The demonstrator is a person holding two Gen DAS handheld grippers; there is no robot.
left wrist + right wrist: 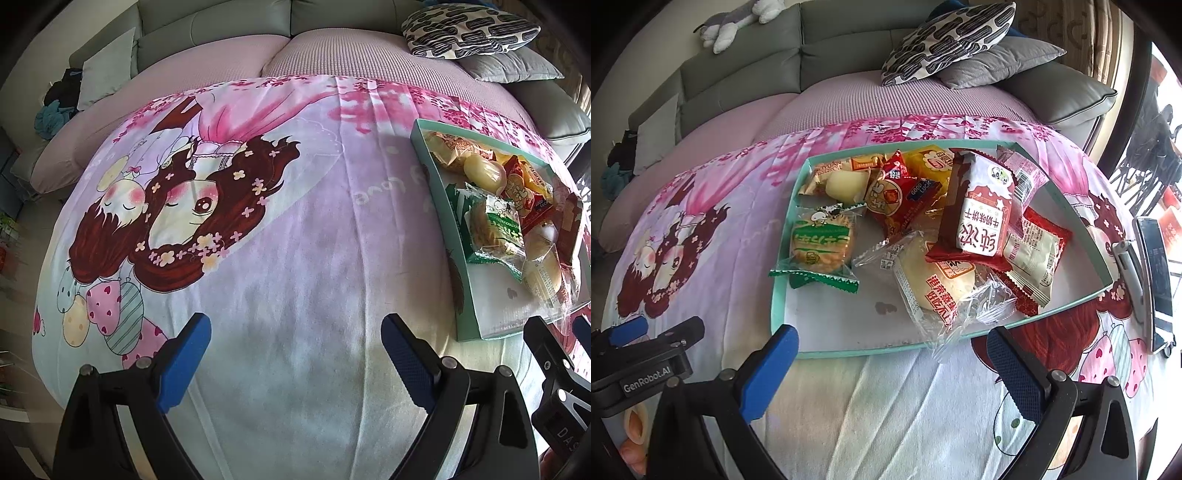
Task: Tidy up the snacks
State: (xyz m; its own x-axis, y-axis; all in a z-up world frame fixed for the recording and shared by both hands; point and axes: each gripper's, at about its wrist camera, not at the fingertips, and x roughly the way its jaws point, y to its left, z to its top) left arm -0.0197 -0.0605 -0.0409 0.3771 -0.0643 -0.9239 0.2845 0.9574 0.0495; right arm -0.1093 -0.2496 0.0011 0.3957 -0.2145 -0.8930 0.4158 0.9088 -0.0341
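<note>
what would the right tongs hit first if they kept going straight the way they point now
Probably the near rim of the teal tray, or the clear-wrapped bun spilling over it; depth is hard to judge. The right tongs stand open with only the printed blanket beneath them.

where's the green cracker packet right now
The green cracker packet lies inside the teal tray at its left side in the right wrist view, beside the clear-wrapped bun, just ahead of the open right gripper.
</note>
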